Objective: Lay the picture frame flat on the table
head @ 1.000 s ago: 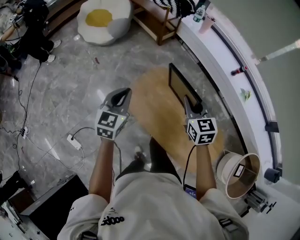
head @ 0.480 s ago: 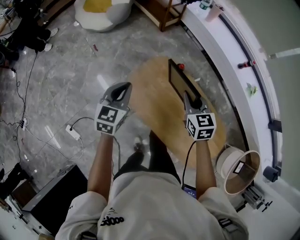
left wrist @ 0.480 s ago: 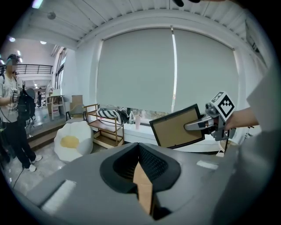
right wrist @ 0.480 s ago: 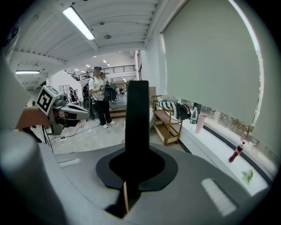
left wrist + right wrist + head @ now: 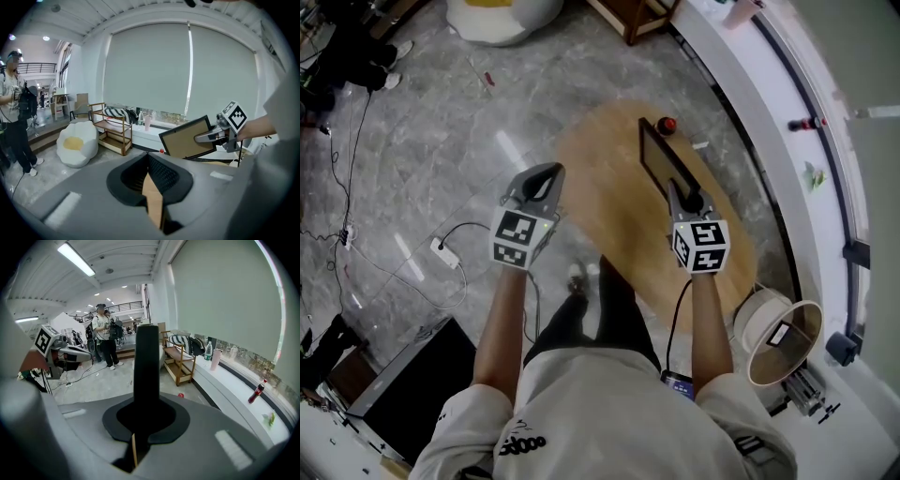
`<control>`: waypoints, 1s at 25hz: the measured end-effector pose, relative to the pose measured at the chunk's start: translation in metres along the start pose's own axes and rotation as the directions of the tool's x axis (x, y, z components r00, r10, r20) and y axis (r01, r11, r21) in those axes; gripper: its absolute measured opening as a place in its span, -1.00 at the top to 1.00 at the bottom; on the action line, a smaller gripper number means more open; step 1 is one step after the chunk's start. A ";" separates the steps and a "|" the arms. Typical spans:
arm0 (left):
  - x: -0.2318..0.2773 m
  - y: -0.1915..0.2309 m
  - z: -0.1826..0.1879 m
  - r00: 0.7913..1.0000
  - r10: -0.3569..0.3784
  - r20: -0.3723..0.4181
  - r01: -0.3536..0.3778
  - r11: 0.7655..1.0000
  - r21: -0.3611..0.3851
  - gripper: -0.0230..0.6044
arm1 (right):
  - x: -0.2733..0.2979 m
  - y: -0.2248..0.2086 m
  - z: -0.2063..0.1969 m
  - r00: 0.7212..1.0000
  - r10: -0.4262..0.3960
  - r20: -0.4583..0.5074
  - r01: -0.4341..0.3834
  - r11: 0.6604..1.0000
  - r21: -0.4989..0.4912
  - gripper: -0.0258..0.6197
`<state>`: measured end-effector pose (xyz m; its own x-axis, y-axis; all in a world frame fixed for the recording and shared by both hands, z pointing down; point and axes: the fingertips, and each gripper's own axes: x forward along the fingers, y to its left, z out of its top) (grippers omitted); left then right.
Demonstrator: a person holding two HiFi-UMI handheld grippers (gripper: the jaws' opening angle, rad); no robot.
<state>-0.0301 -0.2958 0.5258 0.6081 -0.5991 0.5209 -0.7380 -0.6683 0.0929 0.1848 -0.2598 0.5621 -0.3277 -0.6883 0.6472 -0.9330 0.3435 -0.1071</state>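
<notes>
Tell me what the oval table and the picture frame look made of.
The table: likely wood or veneer, judging by its matte, pale tan top. The picture frame: thin black rim, plastic or painted wood, unclear which; its back looks like dull brown fibreboard or card.

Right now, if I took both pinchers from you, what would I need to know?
Left gripper: shut with nothing in it, hanging near the left edge of the table.
Right gripper: shut on the near edge of the picture frame.
Frame: on its edge over the wooden table and leaning a bit. I cannot tell if its bottom touches the wood.
Done: the frame is gripped and over the table.
Left: it is not flat yet. Tip it gently down onto the bare wood, probably away from the small red thing, then open the right jaws.
</notes>
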 end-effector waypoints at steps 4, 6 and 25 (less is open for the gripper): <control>0.014 0.002 -0.015 1.000 -0.001 -0.019 0.001 1.000 -0.015 0.89 | 0.018 -0.010 -0.019 0.999 0.000 -0.034 0.000 1.000 0.006 0.88; 0.022 0.003 -0.024 0.999 -0.001 -0.038 0.000 1.000 -0.022 0.89 | 0.027 -0.016 -0.027 0.999 -0.001 -0.052 0.001 1.000 0.006 0.88; 0.067 0.003 -0.092 0.988 -0.032 -0.153 0.022 0.997 -0.068 0.89 | 0.107 -0.033 -0.100 0.977 -0.012 -0.215 -0.011 0.995 -0.103 0.88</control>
<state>-0.0186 -0.2973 0.6386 0.5796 -0.5026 0.6414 -0.7426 -0.6499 0.1618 0.1955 -0.2808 0.7101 -0.2771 -0.5391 0.7954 -0.9093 0.4146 -0.0357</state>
